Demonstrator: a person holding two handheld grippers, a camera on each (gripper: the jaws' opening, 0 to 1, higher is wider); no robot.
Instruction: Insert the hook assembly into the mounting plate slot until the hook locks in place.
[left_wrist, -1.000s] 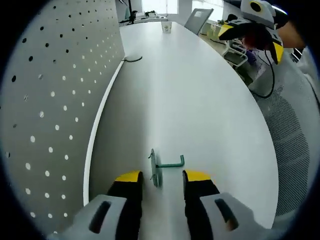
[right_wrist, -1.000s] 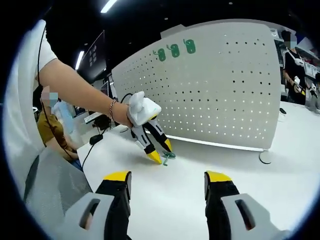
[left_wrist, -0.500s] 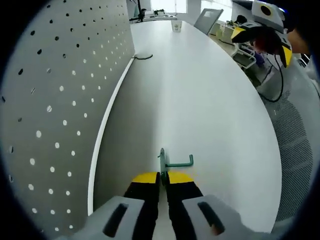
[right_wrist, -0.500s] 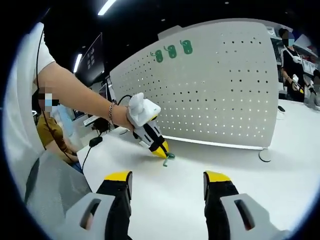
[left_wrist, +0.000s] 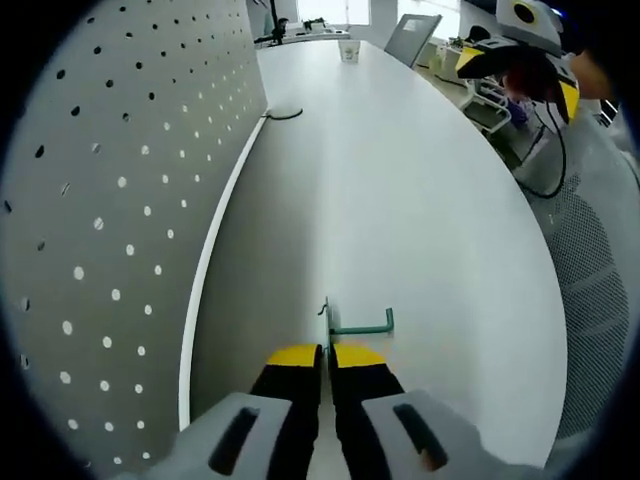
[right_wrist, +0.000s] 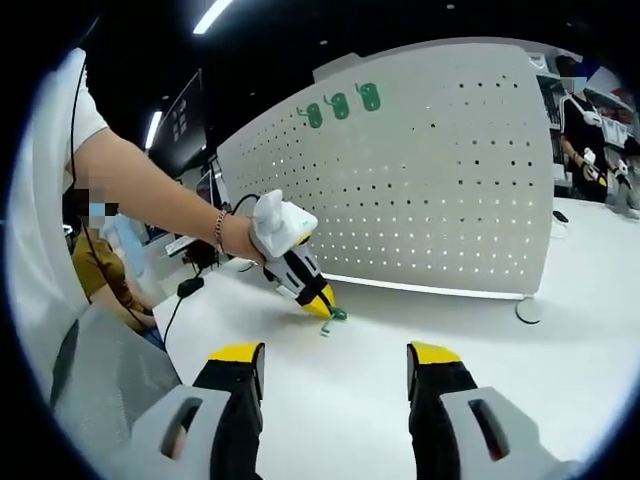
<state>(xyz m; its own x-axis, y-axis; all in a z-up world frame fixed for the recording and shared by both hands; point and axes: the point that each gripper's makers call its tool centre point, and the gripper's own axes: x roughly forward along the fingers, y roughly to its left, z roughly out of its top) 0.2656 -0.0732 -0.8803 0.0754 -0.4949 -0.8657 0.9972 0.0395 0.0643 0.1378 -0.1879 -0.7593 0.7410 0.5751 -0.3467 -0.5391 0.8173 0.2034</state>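
A green hook assembly (left_wrist: 352, 325), a flat plate with a bent wire arm, stands on the white table just ahead of my left gripper (left_wrist: 325, 352), whose yellow-tipped jaws are shut on the plate's lower edge. From the right gripper view the same left gripper (right_wrist: 322, 304) shows low on the table with the green hook (right_wrist: 335, 316) at its tips. The white perforated mounting plate (left_wrist: 110, 200) rises along the left; it stands upright (right_wrist: 450, 190) with three green hooks (right_wrist: 340, 105) hung near its top. My right gripper (right_wrist: 335, 352) is open, held well above and away from the hook.
A paper cup (left_wrist: 348, 50) and a black cable (left_wrist: 285, 114) lie far down the white table (left_wrist: 400, 180). A mesh chair (left_wrist: 590, 300) stands at the table's right edge. A second person (right_wrist: 585, 120) with grippers stands behind the panel.
One second ago my left gripper stood open around the hook plate; its jaws have since closed on it. The right gripper has stayed open and nearly still.
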